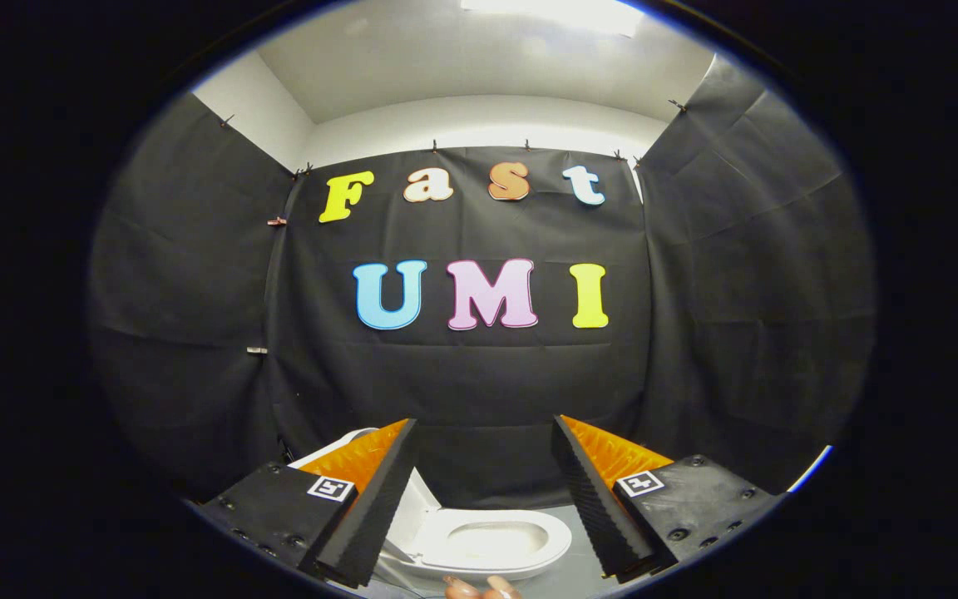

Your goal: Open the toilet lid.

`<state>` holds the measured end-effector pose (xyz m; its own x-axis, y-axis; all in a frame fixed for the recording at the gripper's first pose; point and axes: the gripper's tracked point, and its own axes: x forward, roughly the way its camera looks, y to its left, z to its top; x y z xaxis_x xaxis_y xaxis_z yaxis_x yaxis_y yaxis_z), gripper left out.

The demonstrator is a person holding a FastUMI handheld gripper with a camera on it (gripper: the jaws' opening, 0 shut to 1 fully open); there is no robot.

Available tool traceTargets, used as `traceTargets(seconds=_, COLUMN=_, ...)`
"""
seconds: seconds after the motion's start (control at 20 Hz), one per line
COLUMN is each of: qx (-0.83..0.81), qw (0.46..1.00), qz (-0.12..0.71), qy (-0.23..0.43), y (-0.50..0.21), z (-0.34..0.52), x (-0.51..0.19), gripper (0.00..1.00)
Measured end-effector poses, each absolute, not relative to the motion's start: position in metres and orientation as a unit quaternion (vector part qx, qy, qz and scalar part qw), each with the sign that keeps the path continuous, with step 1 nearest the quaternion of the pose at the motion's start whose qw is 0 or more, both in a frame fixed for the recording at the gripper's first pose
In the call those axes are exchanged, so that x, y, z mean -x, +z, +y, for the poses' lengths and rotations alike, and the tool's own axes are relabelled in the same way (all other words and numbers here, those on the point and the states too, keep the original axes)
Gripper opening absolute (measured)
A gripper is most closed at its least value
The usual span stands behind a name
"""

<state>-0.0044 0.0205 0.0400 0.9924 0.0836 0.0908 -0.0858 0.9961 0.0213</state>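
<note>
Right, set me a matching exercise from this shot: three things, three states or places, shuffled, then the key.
Things:
1. white plastic toilet lid
2. white oval toilet seat
3. gripper

States or places:
A. open, holding nothing
B. raised, partly behind one finger
C. lying flat, low between the two fingers

Pairs: 1-B, 2-C, 3-A

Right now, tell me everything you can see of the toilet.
The toilet is white and glossy, like ceramic or plastic. It sits low on a grey floor in front of the black cloth wall, seen between and beyond the open gripper fingers, which touch nothing. Its oval seat ring and bowl opening are exposed. The lid appears already raised, standing at the left behind one finger, partly hidden. Fingertips of a hand show just below the toilet.
</note>
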Motion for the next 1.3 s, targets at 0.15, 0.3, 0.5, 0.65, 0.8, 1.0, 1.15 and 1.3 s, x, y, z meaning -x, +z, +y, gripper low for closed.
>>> traceTargets(seconds=0.15, qx=-0.014, qw=0.998, qz=-0.044, qy=0.043, y=0.039, z=0.019, x=0.004, gripper=0.99)
traceTargets(seconds=0.3, qx=-0.012, qw=0.998, qz=-0.038, qy=0.043, y=0.036, z=0.019, x=0.003, gripper=0.99)
traceTargets(seconds=0.5, qx=-0.011, qw=0.998, qz=-0.040, qy=0.043, y=0.037, z=0.018, x=0.002, gripper=0.99)
traceTargets(seconds=0.65, qx=-0.010, qw=0.998, qz=-0.035, qy=0.044, y=0.033, z=0.020, x=0.001, gripper=0.99)
traceTargets(seconds=0.8, qx=-0.011, qw=0.999, qz=-0.031, qy=0.043, y=0.030, z=0.019, x=0.000, gripper=0.99)
traceTargets(seconds=1.0, qx=-0.007, qw=0.999, qz=-0.027, qy=0.040, y=0.027, z=0.018, x=-0.002, gripper=0.99)
traceTargets(seconds=1.15, qx=-0.007, qw=0.999, qz=-0.025, qy=0.041, y=0.025, z=0.019, x=-0.003, gripper=0.99)
traceTargets(seconds=1.3, qx=-0.005, qw=0.999, qz=-0.024, qy=0.043, y=0.025, z=0.021, x=-0.002, gripper=0.99)
